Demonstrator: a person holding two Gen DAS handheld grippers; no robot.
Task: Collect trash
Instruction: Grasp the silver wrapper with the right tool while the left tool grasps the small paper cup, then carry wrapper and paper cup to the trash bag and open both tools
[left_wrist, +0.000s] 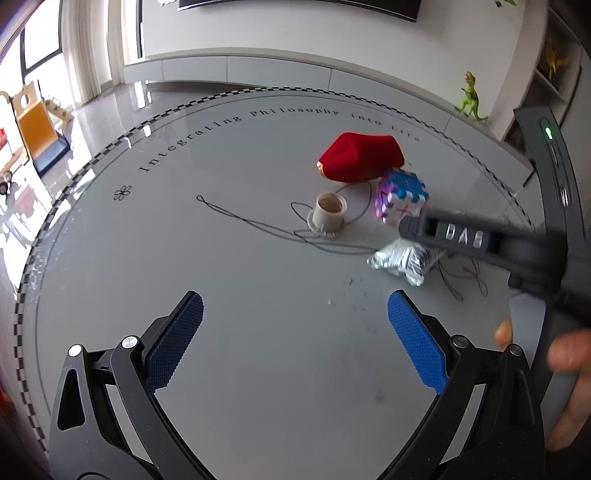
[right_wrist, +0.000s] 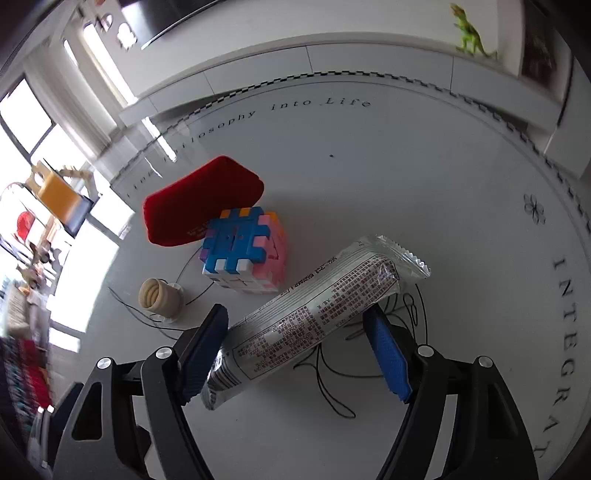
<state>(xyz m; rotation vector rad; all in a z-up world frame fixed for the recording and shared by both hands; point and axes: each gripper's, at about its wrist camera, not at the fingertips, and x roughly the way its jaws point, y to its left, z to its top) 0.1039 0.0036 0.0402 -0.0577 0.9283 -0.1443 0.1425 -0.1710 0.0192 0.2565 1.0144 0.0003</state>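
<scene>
A: While the right tongs (right_wrist: 295, 347) stand about half open over the bench (right_wrist: 424, 184), the silver wrapper (right_wrist: 314, 314) lies slantwise between the two blue pads (right_wrist: 388, 354). One end rests against the left pad; the right pad looks just clear of it, so nothing is gripped yet, as far as the right wrist view shows.

B: And the left tongs (left_wrist: 295, 325)?

A: Spread wide and empty, with only bare bench between the pads. The wrapper sits ahead of them and to the right, partly under the right tool's dark body.

B: What could spoil the pickup?

A: Mostly the black string (right_wrist: 332, 369). It loops under and around the wrapper, right by the right pad. If the tongs close low, they may pinch a loop along with the foil and drag the spool (right_wrist: 160, 299), which stands just beyond the left pad.

B: Anything else?

A: The wrapper is slick, and it lies askew to the pads. A squeeze near its end could make it pivot or slide out. The puzzle cube (right_wrist: 245, 254) and the red pouch (right_wrist: 199, 203) sit just past the tips, so a push forward would knock them.
</scene>
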